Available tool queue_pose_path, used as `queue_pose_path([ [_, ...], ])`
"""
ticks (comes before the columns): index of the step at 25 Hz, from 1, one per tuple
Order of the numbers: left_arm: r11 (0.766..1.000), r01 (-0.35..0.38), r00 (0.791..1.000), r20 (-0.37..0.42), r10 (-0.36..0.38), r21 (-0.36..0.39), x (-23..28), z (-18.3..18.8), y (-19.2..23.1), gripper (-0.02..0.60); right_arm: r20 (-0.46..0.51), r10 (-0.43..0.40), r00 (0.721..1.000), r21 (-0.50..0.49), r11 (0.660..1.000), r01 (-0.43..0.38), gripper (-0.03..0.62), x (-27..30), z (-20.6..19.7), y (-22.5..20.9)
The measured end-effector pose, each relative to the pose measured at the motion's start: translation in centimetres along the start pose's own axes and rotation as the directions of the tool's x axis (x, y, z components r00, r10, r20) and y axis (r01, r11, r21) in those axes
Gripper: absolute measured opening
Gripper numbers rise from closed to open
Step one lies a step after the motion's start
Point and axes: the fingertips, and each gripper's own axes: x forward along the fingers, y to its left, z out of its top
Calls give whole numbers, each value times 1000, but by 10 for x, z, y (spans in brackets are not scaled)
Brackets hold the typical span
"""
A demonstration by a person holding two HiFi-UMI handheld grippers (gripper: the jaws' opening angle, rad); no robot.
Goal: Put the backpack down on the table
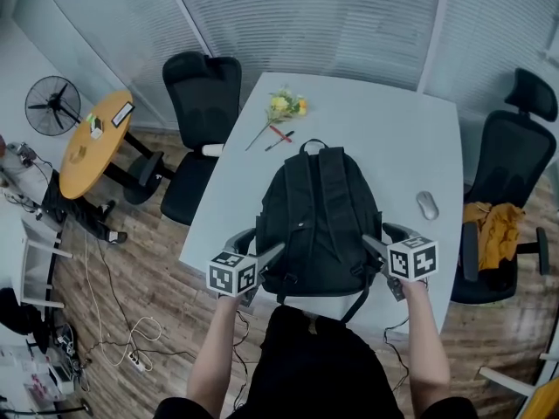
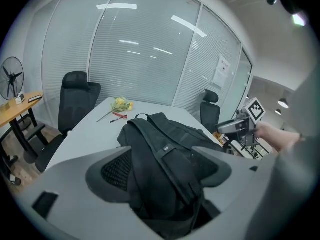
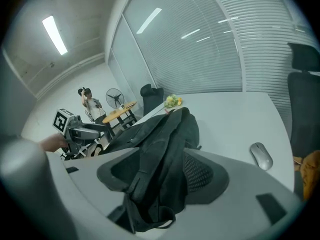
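Yellow flowers (image 1: 285, 105), red pen (image 1: 279, 134) just beside them. Grey mouse (image 1: 427, 205) off to the right. Black left chair (image 1: 203, 85). Black right chair (image 1: 514, 147) with orange cloth (image 1: 492, 227) on the seat. Round wood desk (image 1: 94, 142), fan (image 1: 52, 106) near it. White cables (image 1: 131, 332) on the wood floor (image 1: 166, 260).

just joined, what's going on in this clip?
A person with a claw in each hand is handling a black backpack. It lies straps up on the white table, near the front edge. The left claw and right claw each have one side of its near end between their jaws, apparently gripping the fabric. A mouse and flowers lie apart from it.
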Motion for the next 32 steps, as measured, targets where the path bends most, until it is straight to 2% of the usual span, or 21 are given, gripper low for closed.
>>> queue_pose_path([
  [5, 999, 29, 998, 48, -30, 30, -11, 12, -17, 357, 56, 13, 998, -45, 999, -10, 261, -9, 13, 25],
  [12, 995, 71, 987, 136, -80, 73, -30, 26, -34, 297, 142, 20, 990, -100, 995, -6, 219, -22, 19, 62],
  [20, 988, 129, 962, 230, -146, 89, -72, 26, -46, 218, 230, -21, 973, -119, 992, 50, 153, -44, 12, 114],
  [25, 979, 171, 940, 279, -196, 110, -105, 22, -58, 172, 262, -36, 964, -129, 989, 72, 140, -60, 1, 154],
  [32, 967, 194, 924, 301, -236, 163, -142, 10, -72, 115, 328, -41, 944, -136, 987, 90, 107, -82, -10, 203],
])
